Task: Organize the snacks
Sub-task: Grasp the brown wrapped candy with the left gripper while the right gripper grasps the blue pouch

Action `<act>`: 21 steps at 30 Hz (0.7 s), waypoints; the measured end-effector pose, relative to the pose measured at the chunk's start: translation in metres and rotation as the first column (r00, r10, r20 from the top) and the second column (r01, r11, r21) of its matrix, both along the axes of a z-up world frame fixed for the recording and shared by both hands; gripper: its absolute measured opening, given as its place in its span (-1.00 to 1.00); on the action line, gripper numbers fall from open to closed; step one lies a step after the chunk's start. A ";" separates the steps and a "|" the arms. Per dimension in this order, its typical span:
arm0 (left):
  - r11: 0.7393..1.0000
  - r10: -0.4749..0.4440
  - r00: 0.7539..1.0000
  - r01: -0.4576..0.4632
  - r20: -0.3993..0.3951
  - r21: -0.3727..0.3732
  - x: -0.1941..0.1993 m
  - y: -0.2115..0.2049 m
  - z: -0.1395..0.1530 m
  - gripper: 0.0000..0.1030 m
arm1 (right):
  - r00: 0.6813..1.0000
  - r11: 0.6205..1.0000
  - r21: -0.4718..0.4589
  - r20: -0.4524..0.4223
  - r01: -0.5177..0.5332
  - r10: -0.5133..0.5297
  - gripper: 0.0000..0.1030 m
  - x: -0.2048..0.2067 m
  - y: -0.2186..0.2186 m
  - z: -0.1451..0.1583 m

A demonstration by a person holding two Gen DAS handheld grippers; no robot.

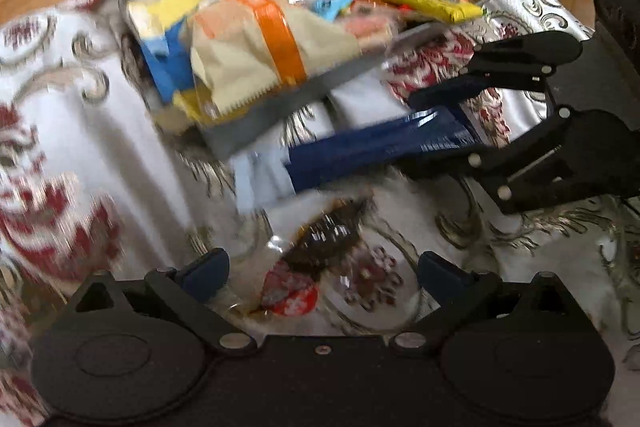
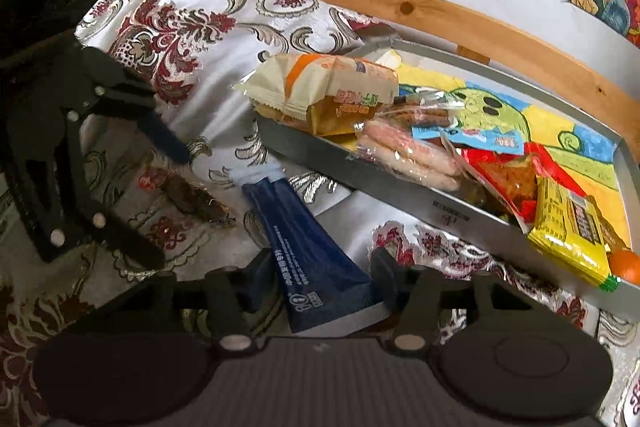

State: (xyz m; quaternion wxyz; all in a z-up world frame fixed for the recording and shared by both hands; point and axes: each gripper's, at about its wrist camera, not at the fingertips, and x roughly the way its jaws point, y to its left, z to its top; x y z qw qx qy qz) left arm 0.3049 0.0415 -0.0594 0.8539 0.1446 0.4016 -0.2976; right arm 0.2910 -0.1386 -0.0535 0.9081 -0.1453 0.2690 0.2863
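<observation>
The blue packet point(image 2: 308, 251) sits pinched between the fingers of the right gripper point(image 2: 320, 275), its pale end pointing out over the patterned cloth point(image 2: 192, 7), near the front wall of the grey tray point(image 2: 400, 187) but not over it. So the step in hand looks like carrying this packet to the tray, where a cream bread pack point(image 2: 328, 87), a clear sleeve of pink biscuits point(image 2: 408, 155), a red pouch point(image 2: 508, 179) and a yellow bar point(image 2: 572, 231) already lie in a heap.

The left gripper point(image 1: 320, 267) hangs spread and empty above a dark snack in clear wrap point(image 1: 320, 239) on the cloth. That one seems to be next for it: lower, close, lift.

The right needs to clear the tray wall, find a free patch on the far side, and let go.
</observation>
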 end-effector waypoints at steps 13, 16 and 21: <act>0.981 0.154 0.984 -0.163 0.083 0.107 -0.039 -0.038 -0.012 0.83 | 0.991 0.998 -0.001 -0.115 0.066 -0.065 -0.05 -0.029 -0.001 -0.008; 0.976 0.184 0.979 -0.192 0.084 0.099 -0.049 -0.039 -0.008 0.69 | 0.990 0.997 0.010 -0.120 0.072 -0.070 -0.05 -0.035 -0.003 -0.004; 0.969 0.226 0.971 -0.233 0.082 0.083 -0.059 -0.038 -0.002 0.61 | 0.984 0.996 0.017 -0.162 0.083 -0.079 0.05 -0.044 -0.010 0.000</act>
